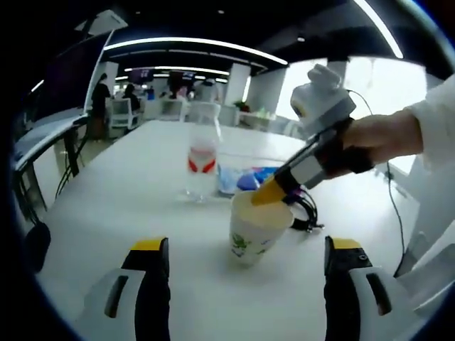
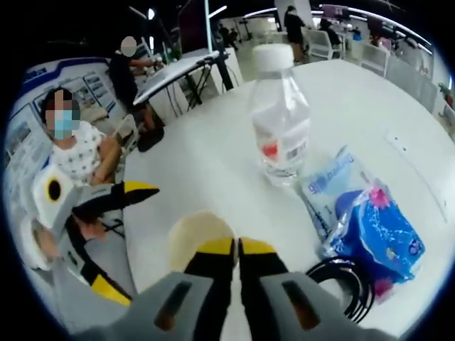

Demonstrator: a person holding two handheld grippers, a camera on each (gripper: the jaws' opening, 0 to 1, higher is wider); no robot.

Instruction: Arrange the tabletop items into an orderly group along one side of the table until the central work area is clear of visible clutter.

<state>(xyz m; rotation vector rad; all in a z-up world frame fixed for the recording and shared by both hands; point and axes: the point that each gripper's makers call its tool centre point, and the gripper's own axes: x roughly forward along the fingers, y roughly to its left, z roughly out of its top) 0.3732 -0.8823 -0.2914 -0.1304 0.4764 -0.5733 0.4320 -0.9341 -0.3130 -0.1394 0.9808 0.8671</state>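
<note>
The right gripper [image 1: 266, 193] is pinched on the rim of the paper cup [image 1: 257, 226]; in the right gripper view its 2 yellow tips sit nearly together at the cup's near edge [image 2: 201, 238], so it holds the cup by the wall.

The left gripper [image 1: 242, 273] is wide apart and has nothing in it. The cup stands just ahead of it at 12 o'clock, between the lines of its 2 jaws, upright w/ its long axis vertical. So both are near, but the right one has the hold already.

Water bottle [image 1: 202, 160] stands upright further out on the table [image 1: 128, 192], at abt 11 o'clock from the cup in the left gripper view. Blue packets [image 2: 370, 227] and a black cable [image 2: 348, 284] lie at 3 to 4 o'clock of the cup in the right gripper view, close but apart from it. I think the next move is to carry the cup toward that group.
</note>
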